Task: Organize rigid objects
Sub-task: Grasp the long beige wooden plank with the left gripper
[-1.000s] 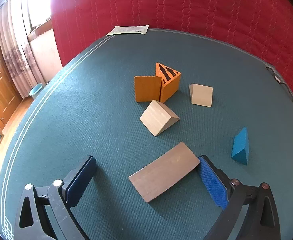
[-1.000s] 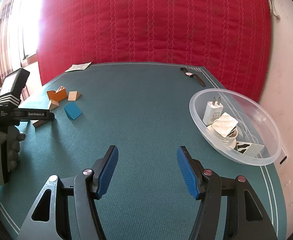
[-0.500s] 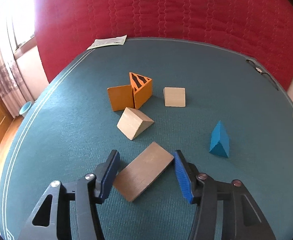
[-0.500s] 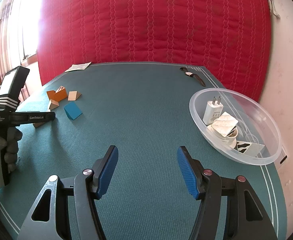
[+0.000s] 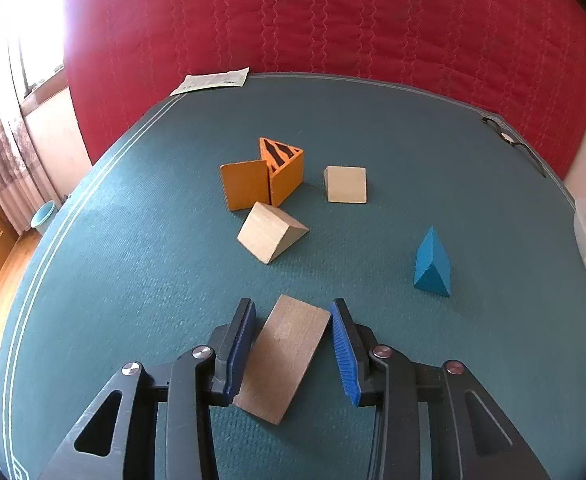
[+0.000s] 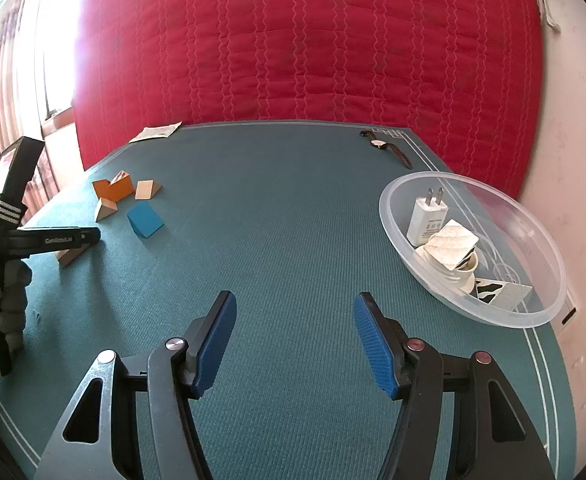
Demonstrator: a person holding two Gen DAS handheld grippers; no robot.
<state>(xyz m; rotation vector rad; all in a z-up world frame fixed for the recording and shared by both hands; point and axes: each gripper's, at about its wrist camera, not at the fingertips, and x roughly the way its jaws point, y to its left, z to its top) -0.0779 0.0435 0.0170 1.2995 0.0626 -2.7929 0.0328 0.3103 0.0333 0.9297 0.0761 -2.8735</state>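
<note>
Flat brown wooden block (image 5: pixel 283 356) lying on green mat, skewed, wedges (image 5: pixel 271 232) scattered beyond

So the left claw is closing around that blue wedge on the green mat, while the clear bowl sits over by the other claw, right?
Not quite. In the left wrist view, the left claw is closing around the flat brown wooden block, not the blue wedge, which lies apart on the green mat. The clear bowl does sit by the right claw.
</note>
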